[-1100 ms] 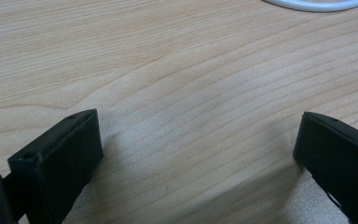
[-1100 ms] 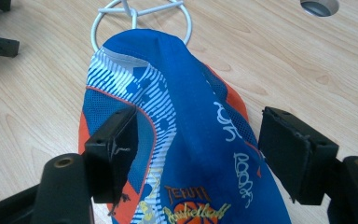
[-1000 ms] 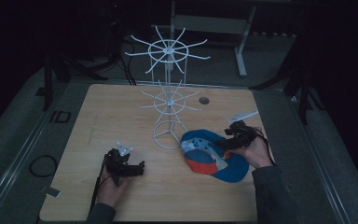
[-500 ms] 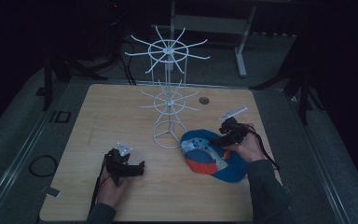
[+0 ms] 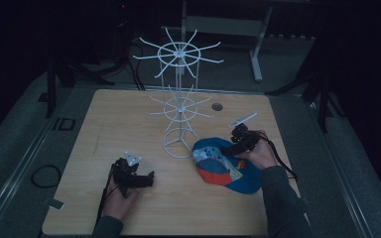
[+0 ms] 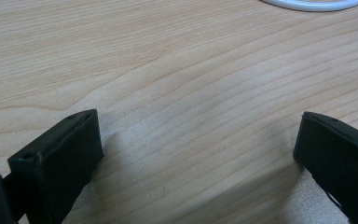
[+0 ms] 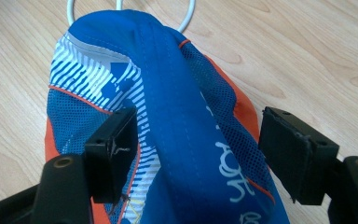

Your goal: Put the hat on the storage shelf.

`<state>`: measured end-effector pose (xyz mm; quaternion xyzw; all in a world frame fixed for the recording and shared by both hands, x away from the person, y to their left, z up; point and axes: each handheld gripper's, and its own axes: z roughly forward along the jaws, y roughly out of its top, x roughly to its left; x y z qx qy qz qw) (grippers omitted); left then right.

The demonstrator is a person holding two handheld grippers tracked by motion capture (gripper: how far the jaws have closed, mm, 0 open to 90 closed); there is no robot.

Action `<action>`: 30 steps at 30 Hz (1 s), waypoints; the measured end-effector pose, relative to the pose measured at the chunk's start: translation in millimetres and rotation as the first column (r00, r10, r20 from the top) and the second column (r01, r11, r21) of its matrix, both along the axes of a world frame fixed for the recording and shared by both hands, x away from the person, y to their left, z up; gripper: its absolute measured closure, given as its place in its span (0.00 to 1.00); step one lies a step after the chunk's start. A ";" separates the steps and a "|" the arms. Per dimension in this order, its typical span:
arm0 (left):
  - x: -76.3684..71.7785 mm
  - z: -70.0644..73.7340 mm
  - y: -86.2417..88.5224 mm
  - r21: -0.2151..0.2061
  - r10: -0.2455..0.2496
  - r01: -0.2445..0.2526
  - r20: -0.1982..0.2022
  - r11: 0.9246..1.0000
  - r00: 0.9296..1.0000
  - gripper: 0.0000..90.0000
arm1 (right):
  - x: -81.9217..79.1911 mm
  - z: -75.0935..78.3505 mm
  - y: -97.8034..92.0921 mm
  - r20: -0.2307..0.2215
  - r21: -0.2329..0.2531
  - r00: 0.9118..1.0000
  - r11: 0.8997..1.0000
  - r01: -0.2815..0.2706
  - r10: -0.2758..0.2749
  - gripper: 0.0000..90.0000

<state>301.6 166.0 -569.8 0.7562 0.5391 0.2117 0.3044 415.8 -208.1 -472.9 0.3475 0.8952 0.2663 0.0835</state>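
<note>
Resting near the front-left corner of the table [image 5: 104,124], the left gripper [image 5: 144,179] has its jaws spread wide over bare wood, holding nothing. Mid-table stands a white wire rack [image 5: 178,99], its ring base closest to the cap [image 5: 223,166], which lies toward the front-right edge, just touching or overlapping that ring. The right gripper [image 7: 198,154] straddles the cap's raised blue centre fold with jaws apart, not pinched yet. My guess is the step is grabbing the cap, maybe to hang it. I'd close on that stitched ridge, not the mesh, and lift straight so it doesn't snag the ring. White lettering runs along the blue panel, but I can't read it.
</note>
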 end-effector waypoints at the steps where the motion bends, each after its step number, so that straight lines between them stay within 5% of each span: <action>1: 0.0 0.1 -0.1 0.001 0.000 0.000 0.000 1.000 1.000 0.02 | 1.7 -1.9 1.4 -0.007 -0.007 1.000 1.000 -0.003 0.003 0.31; 18: 0.0 0.0 -0.6 0.000 -0.001 0.001 0.000 1.000 1.000 0.02 | 13.0 -21.8 15.0 -0.098 -0.085 0.995 0.996 -0.041 0.033 0.35; 20: 0.0 0.0 -0.6 0.000 -0.001 0.001 0.000 1.000 1.000 0.02 | 13.9 -25.0 16.5 -0.117 -0.099 0.992 0.994 -0.052 0.040 0.41; 21: 0.0 0.0 -0.6 0.000 -0.001 0.001 0.000 1.000 1.000 0.02 | 14.4 -27.2 16.7 -0.117 -0.103 0.992 0.993 -0.060 0.048 0.55; 22: 0.0 0.0 -0.6 0.000 -0.001 0.001 0.000 1.000 1.000 0.02 | 14.4 -27.2 16.7 -0.117 -0.103 0.992 0.993 -0.060 0.048 0.55; 23: 0.0 0.0 -0.6 0.000 -0.001 0.001 0.000 1.000 1.000 0.02 | 13.7 -28.4 17.3 -0.135 -0.092 0.989 0.993 -0.071 0.058 0.70; 24: 0.0 0.0 -0.6 0.000 -0.001 0.001 0.000 1.000 1.000 0.02 | 13.7 -28.4 17.3 -0.135 -0.092 0.989 0.993 -0.071 0.058 0.70; 26: 0.0 0.0 -0.6 0.000 -0.001 0.001 0.000 1.000 1.000 0.02 | 12.6 -28.2 17.6 -0.131 -0.090 0.989 0.993 -0.080 0.068 0.87; 30: 0.0 0.0 -0.6 0.000 -0.001 0.001 0.000 1.000 1.000 0.02 | 11.2 -24.9 15.0 -0.120 -0.060 0.990 0.995 -0.077 0.070 0.97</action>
